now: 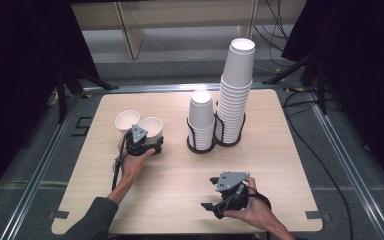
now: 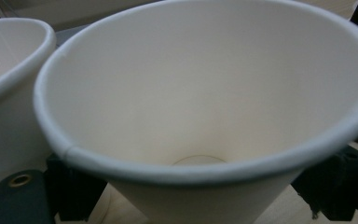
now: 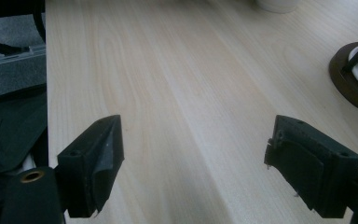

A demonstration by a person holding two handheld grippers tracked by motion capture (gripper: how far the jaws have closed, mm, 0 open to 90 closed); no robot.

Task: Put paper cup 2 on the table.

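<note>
two loose paper cups upright toward the table's [image 1: 180, 200] left edge, touching at the rims: right-hand cup [image 1: 151, 127] and left-hand cup [image 1: 126, 120]. left gripper [image 1: 142, 142] low at the right-hand cup's near side; from the left gripper view, jaws set either side of the tapered wall [image 2: 205, 205] below the rim, close to it, though pad contact hidden by the rim, so a firm clamp cannot be confirmed. judged as the moment of seating or releasing that cup beside its neighbour.

to do it well: keep the squeeze light, since thin paper wall likely to buckle or go oval. hold low on the taper, not at the rolled rim. keep the cup vertical and lift or lower straight, avoiding a sideways drag that would tip the left-hand cup. check the base sits flat on the wood before spreading the jaws.

right gripper [image 1: 220, 197] resting near the table's front edge, jaws wide apart over bare wood, nothing between them; well clear of the two-post cup holder [image 1: 215, 142] with its short stack [image 1: 201, 117] and tall stack [image 1: 236, 87] toward the far edge.

no brand, label or readable writing on cups, holder or grippers; all cups plain white.
</note>
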